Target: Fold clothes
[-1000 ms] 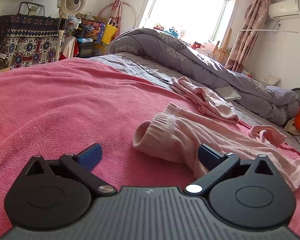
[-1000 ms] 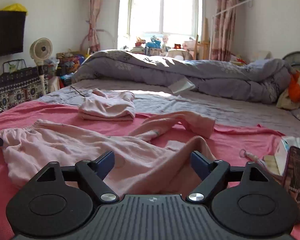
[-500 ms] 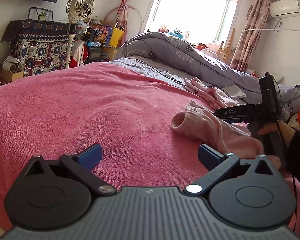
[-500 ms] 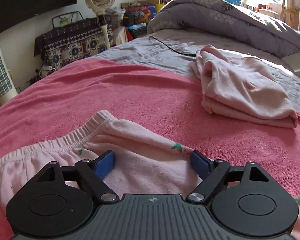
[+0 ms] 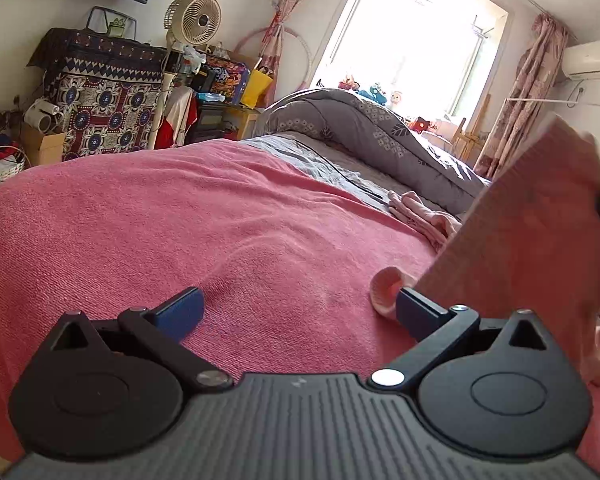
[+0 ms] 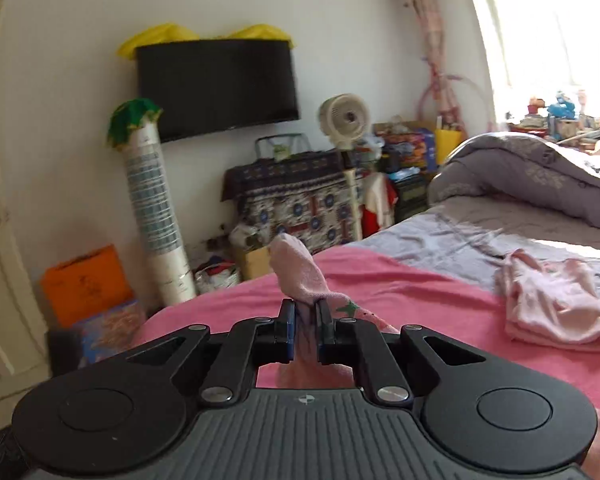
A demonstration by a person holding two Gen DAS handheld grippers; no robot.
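The pale pink pants point(image 6: 296, 272) are pinched at one edge between the closing jaws of my right gripper point(image 6: 305, 320), and a flap of cloth stands up past the pads. In the left wrist view the same pants point(image 5: 520, 240) hang lifted at the right, blurred, with a rolled cuff point(image 5: 386, 288) resting on the pink blanket point(image 5: 180, 220) beside my right-hand finger. My left gripper point(image 5: 300, 304) is open above the bare blanket, with nothing between its fingers. A folded pink garment point(image 6: 552, 308) lies further back on the bed.
A rolled grey quilt point(image 5: 372, 128) lies along the far side of the bed. Beyond the bed's edge stand a fan point(image 6: 344, 116), a patterned cabinet point(image 6: 292, 204), a tall white heater point(image 6: 152, 216) and an orange box point(image 6: 84, 280). A TV point(image 6: 216, 84) hangs on the wall.
My right gripper has shut on the pink pants and lifted them, swinging left toward the wall. My left gripper has shifted left, so the pants now sit at its right edge.
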